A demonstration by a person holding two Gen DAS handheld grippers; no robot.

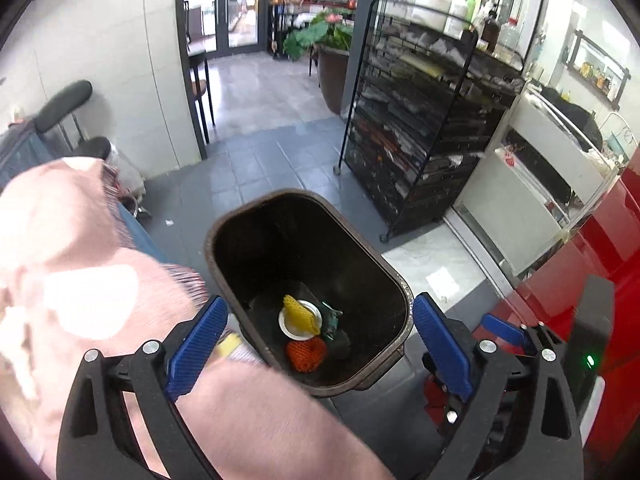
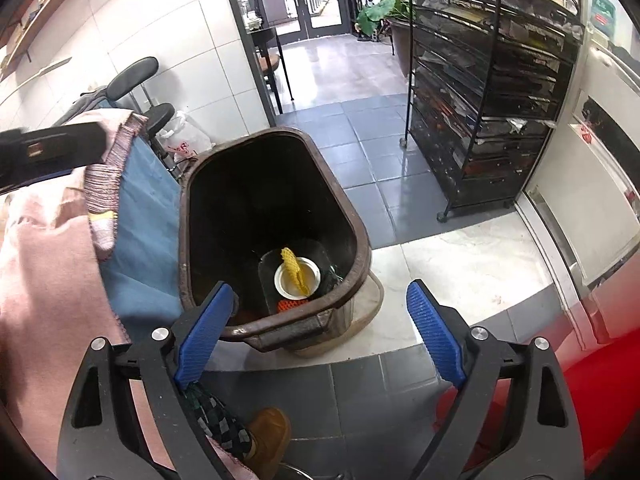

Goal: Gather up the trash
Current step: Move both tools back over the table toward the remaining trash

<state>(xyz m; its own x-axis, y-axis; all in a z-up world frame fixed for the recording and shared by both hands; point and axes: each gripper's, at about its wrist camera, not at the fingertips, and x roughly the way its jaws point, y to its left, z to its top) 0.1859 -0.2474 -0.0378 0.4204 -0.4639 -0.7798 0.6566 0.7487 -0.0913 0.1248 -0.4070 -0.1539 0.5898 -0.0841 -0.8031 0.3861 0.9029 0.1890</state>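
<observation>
A dark brown trash bin point(image 1: 304, 194) stands on the tiled floor, its mouth open to both views. At its bottom lie a yellow foam net point(image 1: 298, 312) across a round white dish point(image 1: 290, 332), an orange foam net point(image 1: 306, 354) and a crumpled green wrapper point(image 1: 332, 316). My left gripper point(image 1: 320, 302) hangs open above the bin's near rim with nothing between its blue pads. My right gripper point(image 2: 320, 292) is also open and empty over the bin's point(image 2: 360, 240) near edge, above the yellow net point(image 2: 294, 268), dish point(image 2: 312, 278) and orange net point(image 2: 290, 304).
A black wire rack point(image 2: 480, 100) full of papers stands right of the bin, with a white cabinet point(image 2: 592, 200) beside it. A red surface point(image 1: 580, 280) runs along the right. A person's pink sleeve point(image 1: 80, 280), blue cloth point(image 2: 140, 240) and brown shoe point(image 2: 268, 436) are close on the left.
</observation>
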